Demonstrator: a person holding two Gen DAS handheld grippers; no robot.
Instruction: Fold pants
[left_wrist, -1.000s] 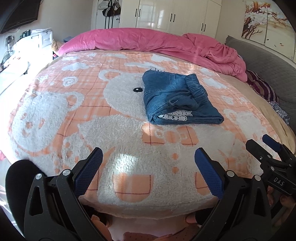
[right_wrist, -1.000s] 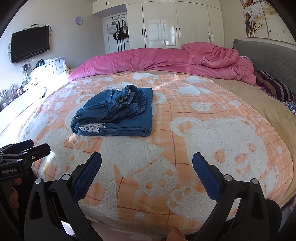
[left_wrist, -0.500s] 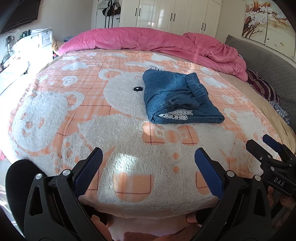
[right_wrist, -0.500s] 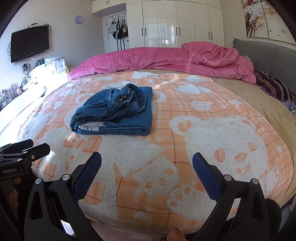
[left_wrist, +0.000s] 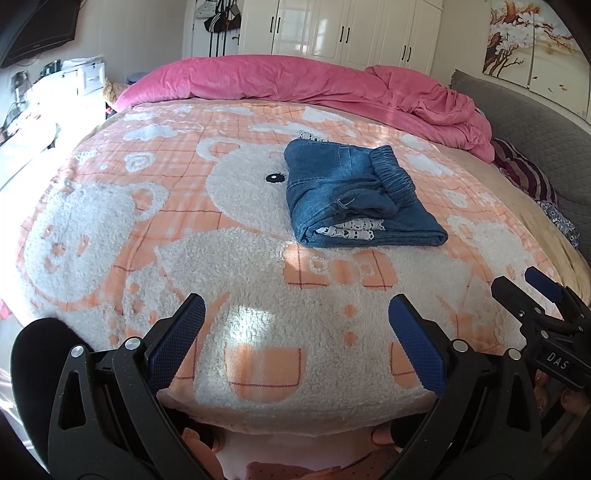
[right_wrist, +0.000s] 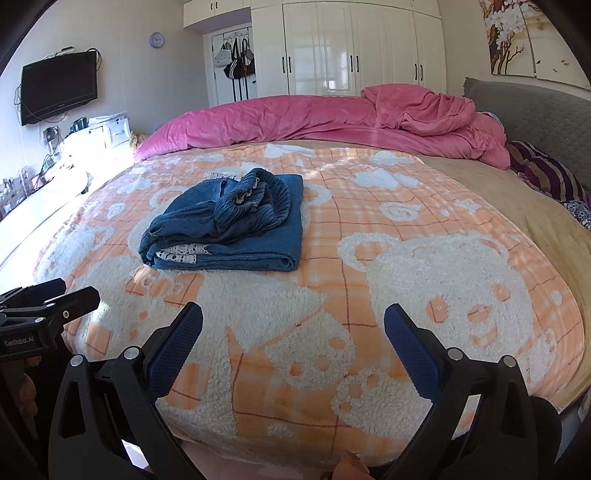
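Holding both tongs wide open, gripping nothing: left gripper (left_wrist: 295, 332), right gripper (right_wrist: 293, 332). We see the folded pants (left_wrist: 354, 199) flat on the bear blanket (left_wrist: 147, 221), at 1 o'clock from left, 11 o'clock from right, well apart.

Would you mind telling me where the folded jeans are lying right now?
The folded jeans lie on the orange bear blanket, right of centre in the left wrist view and left of centre in the right wrist view, well short of the pink duvet.
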